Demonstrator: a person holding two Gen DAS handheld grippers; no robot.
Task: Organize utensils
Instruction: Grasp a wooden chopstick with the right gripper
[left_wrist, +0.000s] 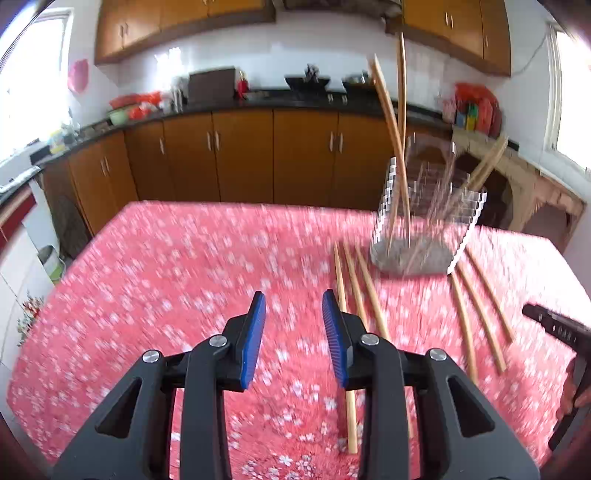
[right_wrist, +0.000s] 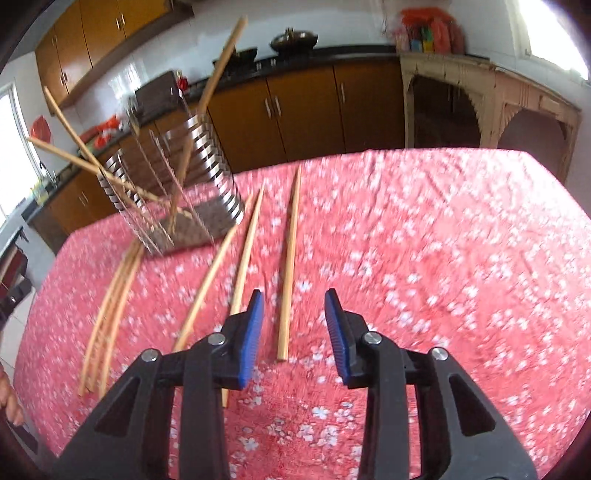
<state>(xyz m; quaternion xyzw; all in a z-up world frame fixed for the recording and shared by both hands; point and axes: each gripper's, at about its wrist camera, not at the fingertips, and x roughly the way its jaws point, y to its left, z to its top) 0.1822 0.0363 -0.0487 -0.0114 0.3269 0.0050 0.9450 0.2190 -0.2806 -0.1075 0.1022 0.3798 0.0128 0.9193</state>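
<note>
A metal slotted utensil holder (left_wrist: 428, 218) (right_wrist: 173, 184) stands on the red floral tablecloth (left_wrist: 184, 277) with several wooden chopsticks (left_wrist: 400, 110) (right_wrist: 218, 77) leaning in it. Three loose chopsticks (left_wrist: 356, 284) lie left of it and three more chopsticks (left_wrist: 480, 306) lie right of it. In the right wrist view three chopsticks (right_wrist: 290, 251) lie ahead of the jaws and a bunch (right_wrist: 110, 310) lies at the left. My left gripper (left_wrist: 293, 299) is open and empty above the cloth. My right gripper (right_wrist: 294, 299) is open and empty; it also shows at the left wrist view's right edge (left_wrist: 554, 325).
Brown kitchen cabinets (left_wrist: 240, 155) and a dark counter (left_wrist: 295, 98) with pots and red items run behind the table. A pale wooden arched stand (right_wrist: 491, 107) is at the far right. The table's far edge (left_wrist: 240, 203) lies beyond the holder.
</note>
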